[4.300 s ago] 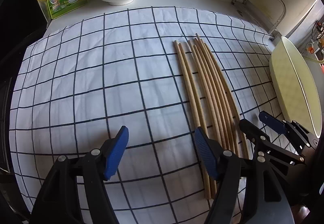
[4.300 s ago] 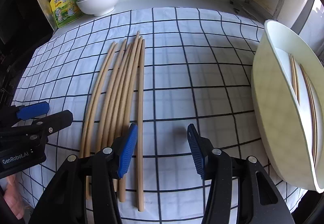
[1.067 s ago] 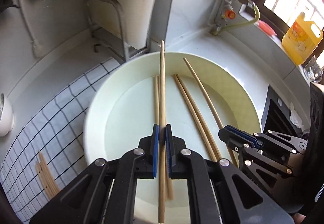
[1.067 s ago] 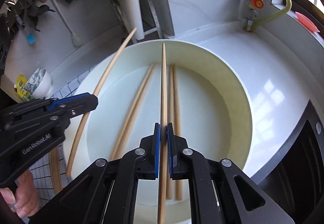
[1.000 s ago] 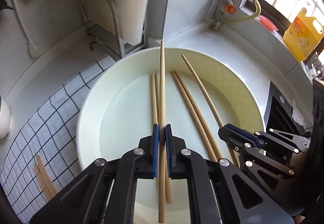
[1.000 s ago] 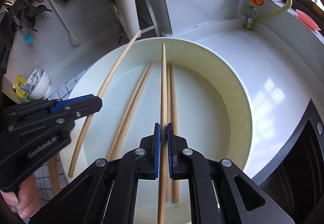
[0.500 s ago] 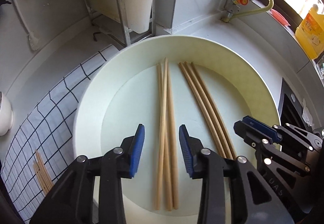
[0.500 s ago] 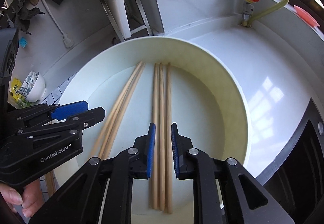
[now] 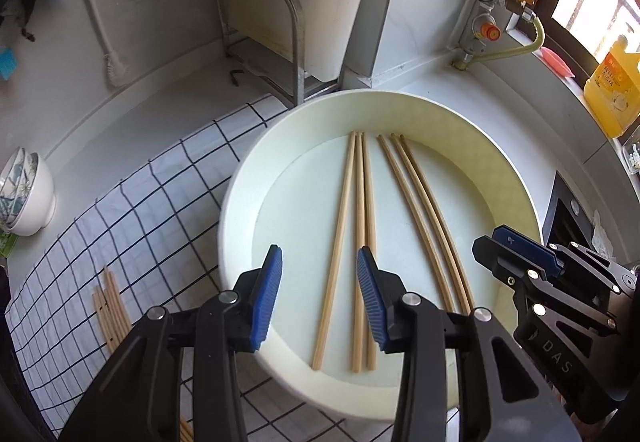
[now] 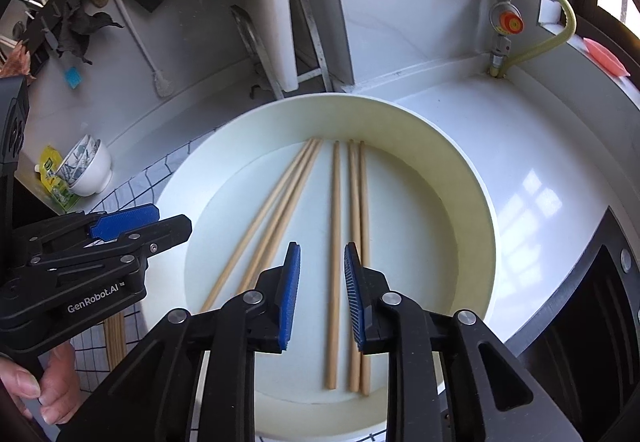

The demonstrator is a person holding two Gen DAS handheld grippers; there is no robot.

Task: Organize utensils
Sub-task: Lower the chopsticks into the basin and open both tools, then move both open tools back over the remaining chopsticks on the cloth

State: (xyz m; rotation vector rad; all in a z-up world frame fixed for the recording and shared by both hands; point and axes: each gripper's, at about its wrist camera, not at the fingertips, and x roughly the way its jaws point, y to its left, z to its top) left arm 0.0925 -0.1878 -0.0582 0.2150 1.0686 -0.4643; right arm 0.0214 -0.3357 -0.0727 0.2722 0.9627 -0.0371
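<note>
A large cream round tray [image 9: 496, 146] [image 10: 460, 146] holds several wooden chopsticks [image 9: 362, 226] [image 10: 335, 226] lying in two groups on its floor. My left gripper [image 9: 319, 294] is open and empty, hovering above the tray's near left rim. My right gripper [image 10: 320, 292] is open and empty above the tray, over the chopstick group on the right. More chopsticks [image 9: 111, 306] lie on the checked cloth [image 9: 132, 218] left of the tray. The left gripper also shows in the right wrist view [image 10: 132, 222], and the right gripper in the left wrist view [image 9: 516, 246].
Stacked bowls [image 9: 22, 194] [image 10: 86, 166] stand at the far left. A metal rack [image 9: 264, 42] stands behind the tray. A gas valve and hose [image 9: 488, 30] and a yellow bottle [image 9: 612, 90] are by the window. A black stove edge [image 10: 592, 306] is at right.
Both grippers opened and let go of a chopstick each; these now lie in the tray. Both grippers have drawn back and up a little.
</note>
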